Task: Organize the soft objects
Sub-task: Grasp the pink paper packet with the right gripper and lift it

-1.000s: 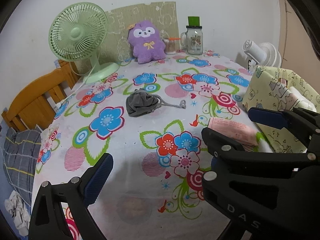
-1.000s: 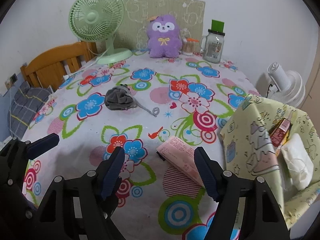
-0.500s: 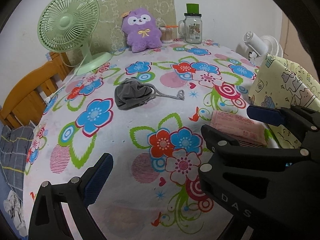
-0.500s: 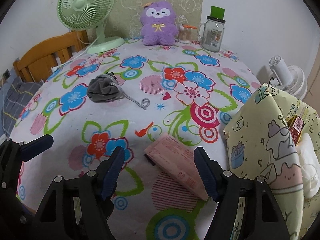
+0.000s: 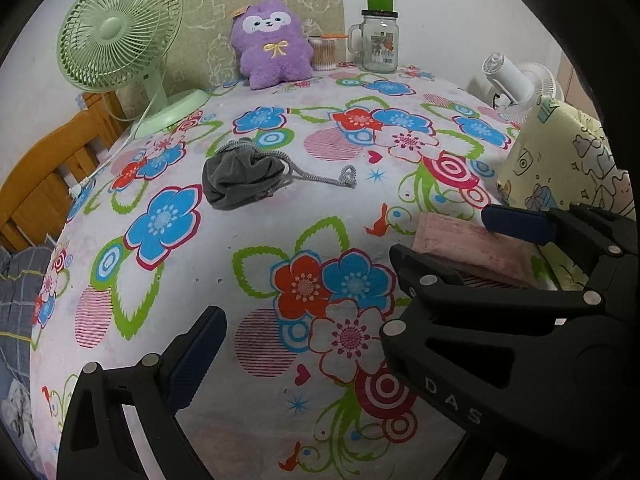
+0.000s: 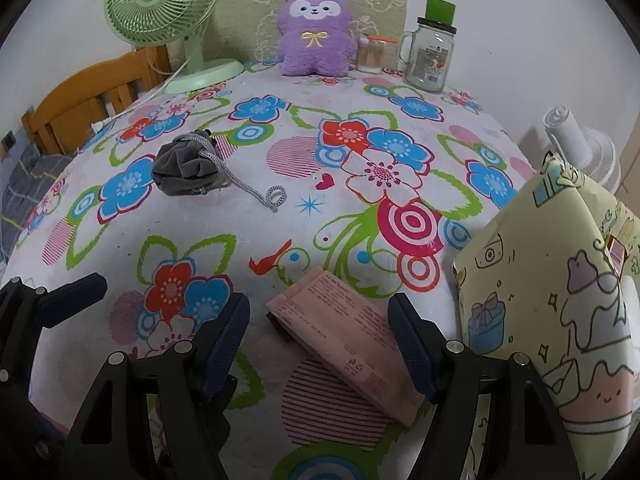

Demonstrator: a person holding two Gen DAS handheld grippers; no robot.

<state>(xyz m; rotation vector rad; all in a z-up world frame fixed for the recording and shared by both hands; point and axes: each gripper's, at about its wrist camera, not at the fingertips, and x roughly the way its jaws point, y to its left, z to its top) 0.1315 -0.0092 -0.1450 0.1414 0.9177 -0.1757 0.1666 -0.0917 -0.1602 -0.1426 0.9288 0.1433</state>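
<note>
Below, the right gripper (image 6: 318,334) gapes empty over a pink packet (image 6: 344,332) at lower centre; the left gripper (image 6: 76,292), lower left, is open; a grey pouch (image 6: 186,168) lies upper left on the worktop (image 6: 280,208).

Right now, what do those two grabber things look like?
Both are black plastic claws with cut-out triangle holes and shiny round silver rivets. The right gripper has dark blue ridged pads on its fingers, and white letters "DAS" show on its side. The left gripper has the same blue pads.
</note>
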